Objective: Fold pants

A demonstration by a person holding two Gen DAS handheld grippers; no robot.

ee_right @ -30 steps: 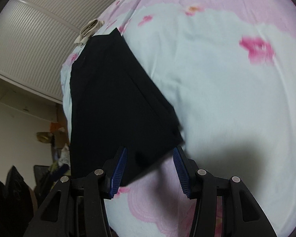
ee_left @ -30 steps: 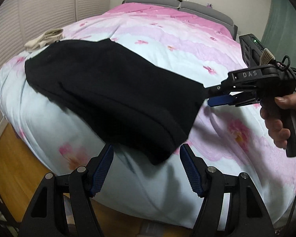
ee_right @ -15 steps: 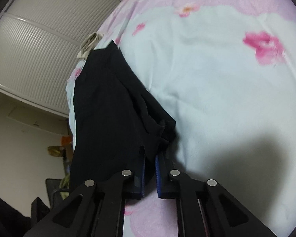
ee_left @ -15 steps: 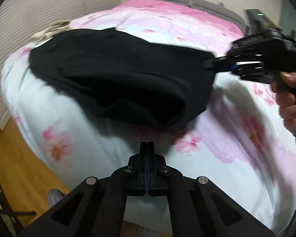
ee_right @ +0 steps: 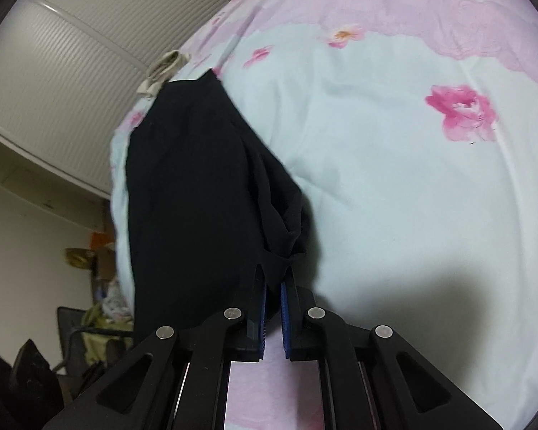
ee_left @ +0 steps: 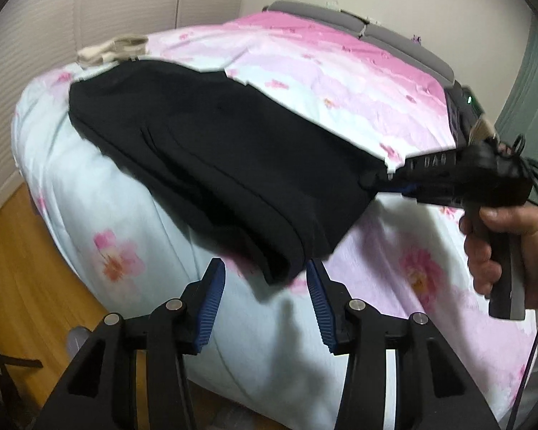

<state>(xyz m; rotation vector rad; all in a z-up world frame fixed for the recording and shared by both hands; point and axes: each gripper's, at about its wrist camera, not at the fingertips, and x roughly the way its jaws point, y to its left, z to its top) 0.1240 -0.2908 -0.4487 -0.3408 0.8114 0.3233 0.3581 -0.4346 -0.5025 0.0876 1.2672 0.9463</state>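
Note:
The black pants point(ee_left: 211, 157) lie folded on the bed, their near end lifted off the cover. My right gripper point(ee_right: 273, 279) is shut on the right corner of that end; it also shows in the left wrist view point(ee_left: 387, 182), held by a hand. My left gripper point(ee_left: 265, 286) is open, its blue pads either side of the hanging lower corner of the pants without touching it. In the right wrist view the pants point(ee_right: 197, 197) stretch away from the jaws towards the far bed edge.
The bed point(ee_left: 340, 82) has a pink and pale blue flowered cover. A beige cloth point(ee_left: 111, 50) lies at the far left corner. A white louvred wardrobe point(ee_left: 36, 18) stands left, wooden floor point(ee_left: 25, 268) below. A grey headboard point(ee_left: 358, 25) is behind.
My left gripper, shut half a second ago, has opened around the hanging corner. My right gripper closed on the pants' corner within the last second and has lifted that end.

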